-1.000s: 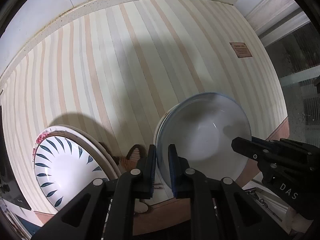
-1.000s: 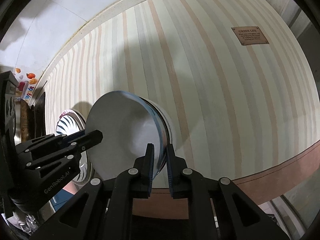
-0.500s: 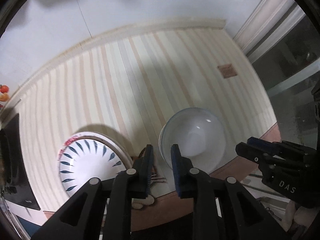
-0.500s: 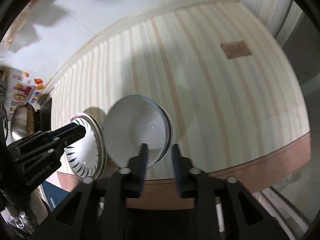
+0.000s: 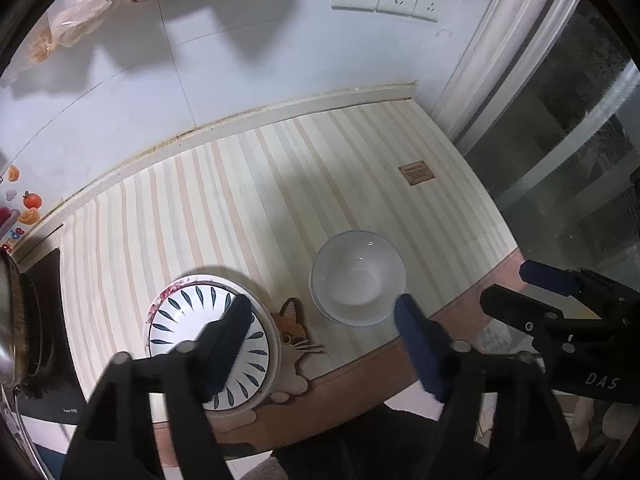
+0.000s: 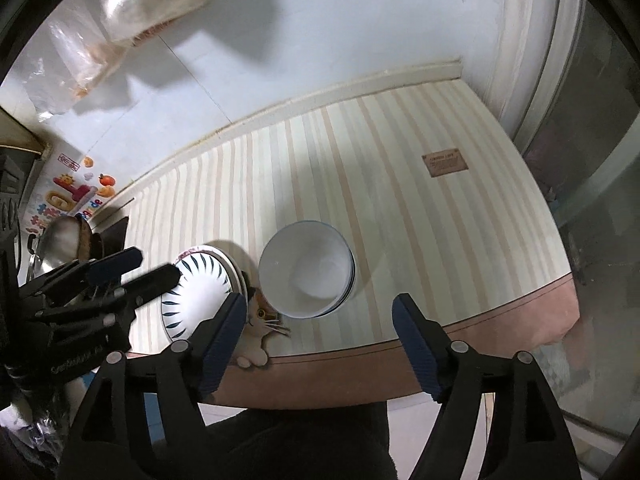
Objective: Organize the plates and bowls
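Overall, the bench (image 5: 248, 200), covered by a striped mat, carries two stacks near its front edge. Largest is the stack of plates (image 5: 208, 336), the top one white with dark leaf marks, sitting at the left close to the edge. Just beside it, to the right, stands the stack of white bowls (image 5: 358, 278), nested and upright; a cat-shaped coaster (image 5: 294, 328) lies between the two stacks. Both tools hang above, well clear. The left gripper (image 5: 324, 312) has just been opening; its fingers stand wide with nothing between them. The right gripper (image 6: 320, 312) has likewise just been opening, fingers wide and empty. Judgement: the sorting looks largely done. Risks from here: the plate stack sits near the edge, so a careless downward pass by the left gripper could nudge it off; the bowls appear slightly offset in their nest, and a sideways knock could tip the top one
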`<action>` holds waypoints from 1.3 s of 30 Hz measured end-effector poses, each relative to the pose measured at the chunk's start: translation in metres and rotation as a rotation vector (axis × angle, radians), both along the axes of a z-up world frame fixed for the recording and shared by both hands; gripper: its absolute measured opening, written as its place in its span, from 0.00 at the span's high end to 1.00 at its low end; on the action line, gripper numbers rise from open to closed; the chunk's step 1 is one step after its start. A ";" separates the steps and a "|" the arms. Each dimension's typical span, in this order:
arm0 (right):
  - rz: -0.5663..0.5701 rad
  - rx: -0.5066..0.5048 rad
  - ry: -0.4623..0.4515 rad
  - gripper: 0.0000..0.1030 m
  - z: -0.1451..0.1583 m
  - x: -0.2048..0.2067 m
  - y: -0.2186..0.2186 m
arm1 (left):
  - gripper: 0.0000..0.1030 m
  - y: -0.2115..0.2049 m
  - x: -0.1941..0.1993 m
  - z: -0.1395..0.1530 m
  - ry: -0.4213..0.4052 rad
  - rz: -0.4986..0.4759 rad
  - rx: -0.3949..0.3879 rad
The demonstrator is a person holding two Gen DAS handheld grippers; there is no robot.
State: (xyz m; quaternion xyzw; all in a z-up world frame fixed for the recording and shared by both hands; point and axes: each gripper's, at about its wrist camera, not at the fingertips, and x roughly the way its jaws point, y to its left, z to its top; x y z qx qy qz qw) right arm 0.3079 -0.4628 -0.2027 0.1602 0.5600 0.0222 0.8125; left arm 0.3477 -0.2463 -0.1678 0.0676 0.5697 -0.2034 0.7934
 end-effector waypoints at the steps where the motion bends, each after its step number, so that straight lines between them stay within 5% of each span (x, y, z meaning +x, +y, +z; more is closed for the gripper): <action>1: -0.002 0.000 -0.008 0.22 0.005 -0.003 0.000 | 0.29 0.001 -0.002 0.003 0.000 -0.001 -0.004; 5: -0.005 -0.018 -0.027 0.16 0.019 -0.013 0.001 | 0.18 0.005 -0.006 0.010 0.004 0.002 -0.025; 15: -0.004 -0.033 -0.045 0.10 0.038 -0.027 0.003 | 0.17 0.007 -0.009 0.014 0.024 -0.001 -0.062; 21: -0.009 -0.024 -0.047 0.08 0.027 -0.019 -0.003 | 0.17 0.000 0.006 -0.011 0.065 0.008 -0.061; 27: -0.014 0.108 -0.007 0.07 -0.032 0.001 -0.017 | 0.17 -0.004 0.039 -0.064 0.127 0.056 -0.066; 33: -0.031 0.269 0.116 0.07 -0.134 0.029 -0.030 | 0.17 -0.014 0.074 -0.131 0.239 0.059 -0.009; 39: -0.024 0.415 0.192 0.07 -0.209 0.048 -0.029 | 0.18 -0.027 0.095 -0.180 0.371 0.045 -0.042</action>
